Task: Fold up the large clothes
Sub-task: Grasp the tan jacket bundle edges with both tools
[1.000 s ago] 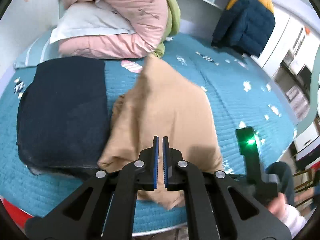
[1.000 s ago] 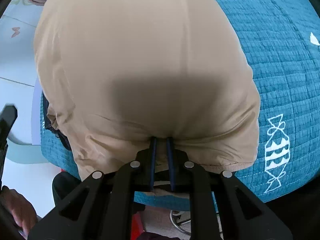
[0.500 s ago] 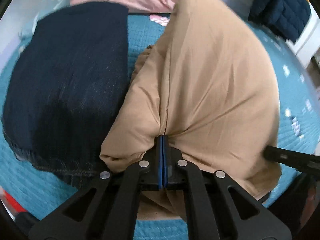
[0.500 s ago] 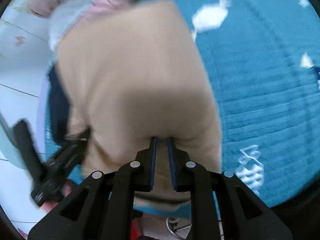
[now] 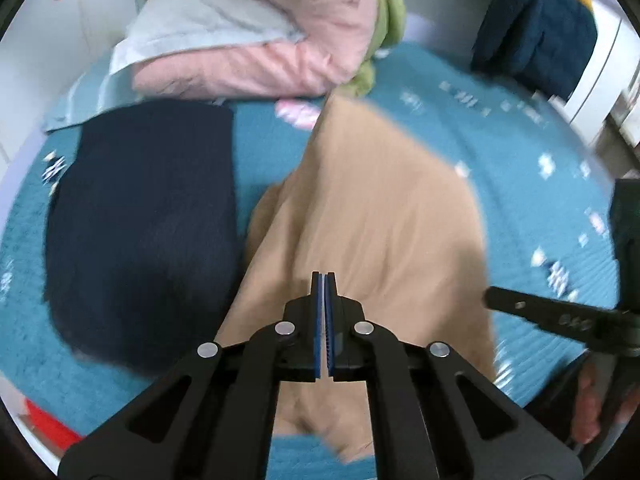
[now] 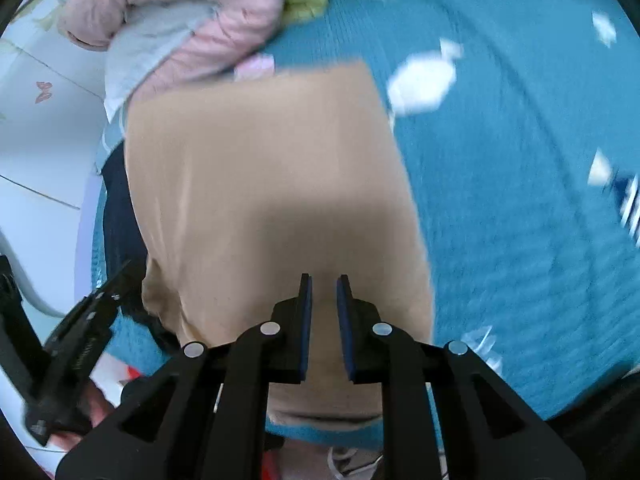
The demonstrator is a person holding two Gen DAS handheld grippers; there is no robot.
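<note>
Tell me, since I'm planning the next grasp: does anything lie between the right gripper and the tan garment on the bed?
Nothing visible does: the right gripper hovers open directly over the tan fabric garment, no object between them.

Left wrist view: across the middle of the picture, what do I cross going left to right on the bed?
Teal bedspread → dark navy garment → tan garment → open teal bedspread again → the right gripper entering at the far right edge.
</note>
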